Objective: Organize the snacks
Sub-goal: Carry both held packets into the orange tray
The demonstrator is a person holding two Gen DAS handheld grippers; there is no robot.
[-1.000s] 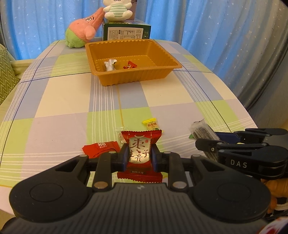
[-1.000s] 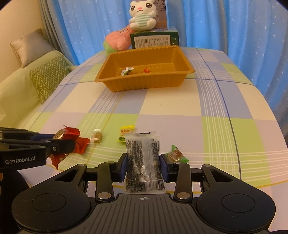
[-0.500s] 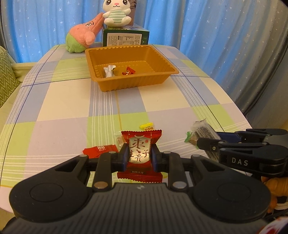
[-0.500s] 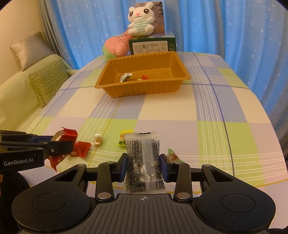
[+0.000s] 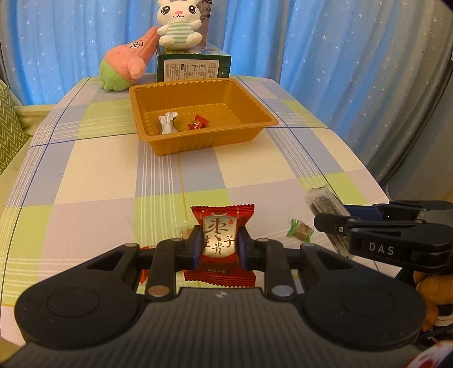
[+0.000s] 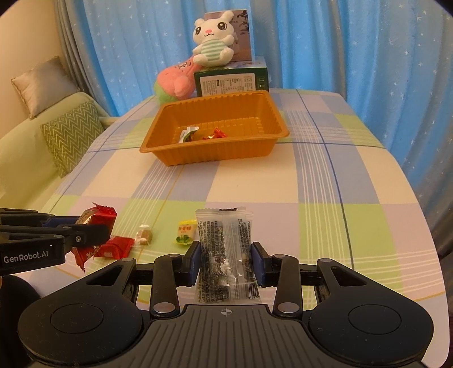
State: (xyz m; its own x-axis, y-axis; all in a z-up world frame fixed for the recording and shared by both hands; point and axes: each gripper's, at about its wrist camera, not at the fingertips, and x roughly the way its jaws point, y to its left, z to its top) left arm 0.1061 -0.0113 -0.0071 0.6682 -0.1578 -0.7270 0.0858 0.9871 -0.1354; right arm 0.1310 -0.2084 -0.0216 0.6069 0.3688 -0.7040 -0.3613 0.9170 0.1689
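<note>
My left gripper [image 5: 219, 243] is shut on a red snack packet [image 5: 221, 229] with white lettering, held above the near end of the table. The right gripper [image 6: 226, 259] is shut on a clear packet of dark snacks [image 6: 225, 249]. Both hang side by side; each shows at the edge of the other's view. An orange tray [image 5: 249, 96] stands at the far middle of the table with a silver sweet [image 5: 167, 122] and a red sweet [image 5: 197, 123] in it. On the cloth below lie a red packet [image 6: 114, 246], a brown sweet [image 6: 144, 235], a yellow-green sweet [image 6: 184, 234] and a green sweet [image 5: 299, 230].
A checked tablecloth [image 6: 325, 181] covers the table. Behind the tray stand a green box [image 5: 194, 66], a white rabbit plush [image 5: 179, 24] on it and a pink-green plush [image 5: 126, 66]. Blue curtains hang behind. A sofa with cushions [image 6: 70, 133] lies left of the table.
Both grippers have lifted slightly with their packets, so the tray and plush toys sit lower and further in view. The loose sweets on the cloth have not moved.
</note>
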